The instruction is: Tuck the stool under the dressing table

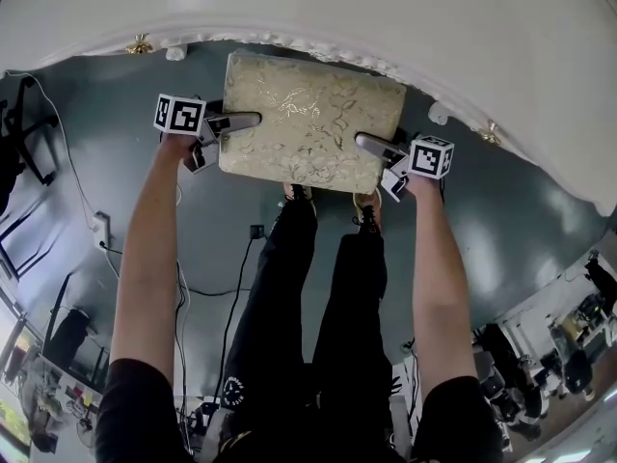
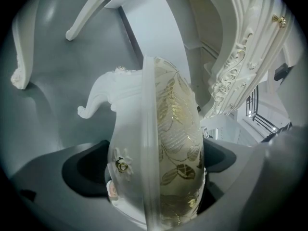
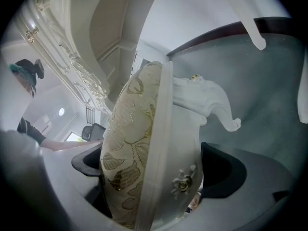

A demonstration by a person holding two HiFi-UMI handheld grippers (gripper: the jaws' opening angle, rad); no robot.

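The stool (image 1: 310, 128) has a cream cushion with gold leaf pattern and a white carved frame. It sits lengthwise in front of me, its far edge just below the rim of the white dressing table (image 1: 386, 17). My left gripper (image 1: 236, 123) is shut on the stool's left side and my right gripper (image 1: 371, 146) on its right side. In the left gripper view the cushion and frame (image 2: 163, 153) fill the jaws, with the table's carved apron (image 2: 231, 71) beyond. The right gripper view shows the same grip on the stool (image 3: 139, 158), and a curved stool leg (image 3: 216, 105) sticks out.
The floor (image 1: 501, 249) is grey. The person's legs (image 1: 289, 287) stand right behind the stool. A power strip (image 1: 99, 230) and cables lie at the left, and a black chair base (image 1: 14, 133) is at the far left. White curved table legs (image 2: 21, 57) (image 3: 250, 28) stand ahead.
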